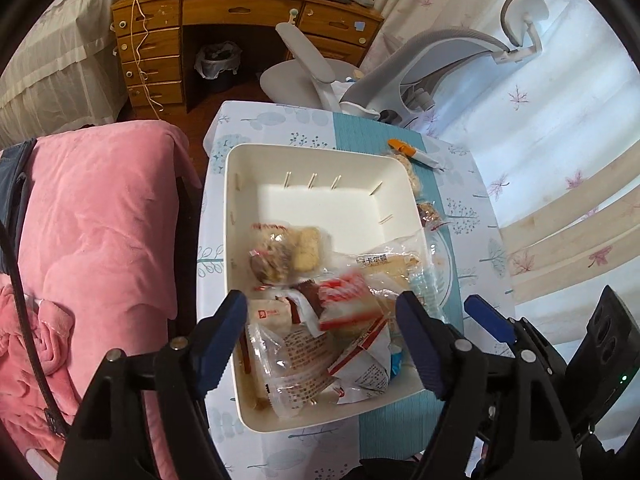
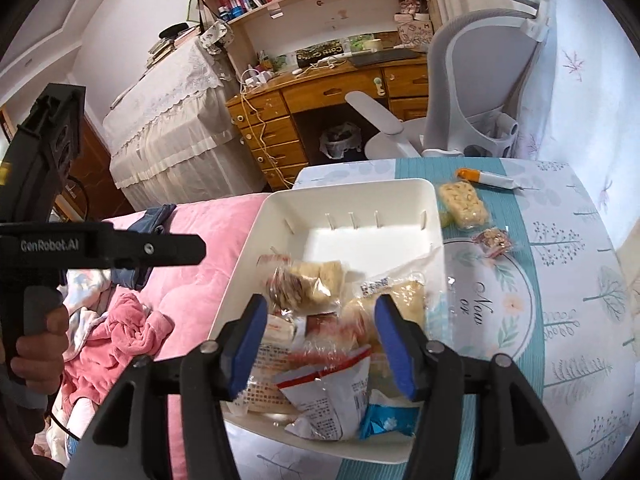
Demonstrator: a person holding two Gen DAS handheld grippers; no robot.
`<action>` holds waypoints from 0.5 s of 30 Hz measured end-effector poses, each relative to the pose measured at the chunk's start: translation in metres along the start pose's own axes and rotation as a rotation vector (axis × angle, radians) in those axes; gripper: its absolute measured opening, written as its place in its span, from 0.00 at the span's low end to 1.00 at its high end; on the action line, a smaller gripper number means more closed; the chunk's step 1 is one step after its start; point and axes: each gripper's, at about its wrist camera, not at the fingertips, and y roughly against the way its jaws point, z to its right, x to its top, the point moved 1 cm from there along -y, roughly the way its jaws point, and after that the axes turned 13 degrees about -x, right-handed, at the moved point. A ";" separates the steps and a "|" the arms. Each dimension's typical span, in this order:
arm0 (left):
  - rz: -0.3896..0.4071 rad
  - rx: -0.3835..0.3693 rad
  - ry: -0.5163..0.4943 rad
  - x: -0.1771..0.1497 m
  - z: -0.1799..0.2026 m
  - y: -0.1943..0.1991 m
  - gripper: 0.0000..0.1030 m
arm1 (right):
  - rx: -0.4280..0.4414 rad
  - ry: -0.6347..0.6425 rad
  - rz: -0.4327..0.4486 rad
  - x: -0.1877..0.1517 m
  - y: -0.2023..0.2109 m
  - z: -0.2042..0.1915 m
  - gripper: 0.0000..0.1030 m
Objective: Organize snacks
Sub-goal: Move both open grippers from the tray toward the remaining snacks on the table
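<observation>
Nearest, the left gripper point(image 1: 322, 332) and right gripper point(image 2: 318, 344) hover with blue pads parted and holding nothing, poised above the heap of clear-wrapped snack packets point(image 2: 320, 364). These fill the near end of the white rectangular plastic bin point(image 2: 430, 208), probably for sorting. Beyond, outside the bin, a pale rice-cracker packet point(image 2: 464, 204) awaits on the leaf-patterned tablecloth point(image 2: 568, 264).
</observation>
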 end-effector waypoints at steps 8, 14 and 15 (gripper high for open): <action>-0.011 -0.042 0.012 0.004 0.019 -0.011 0.77 | -0.096 -0.041 0.007 0.000 0.007 0.028 0.59; -0.036 -0.030 0.003 0.008 0.048 -0.031 0.82 | -0.129 -0.082 -0.001 -0.001 0.007 0.063 0.59; -0.040 -0.027 0.002 0.008 0.053 -0.034 0.82 | -0.131 -0.082 -0.003 -0.001 0.007 0.069 0.59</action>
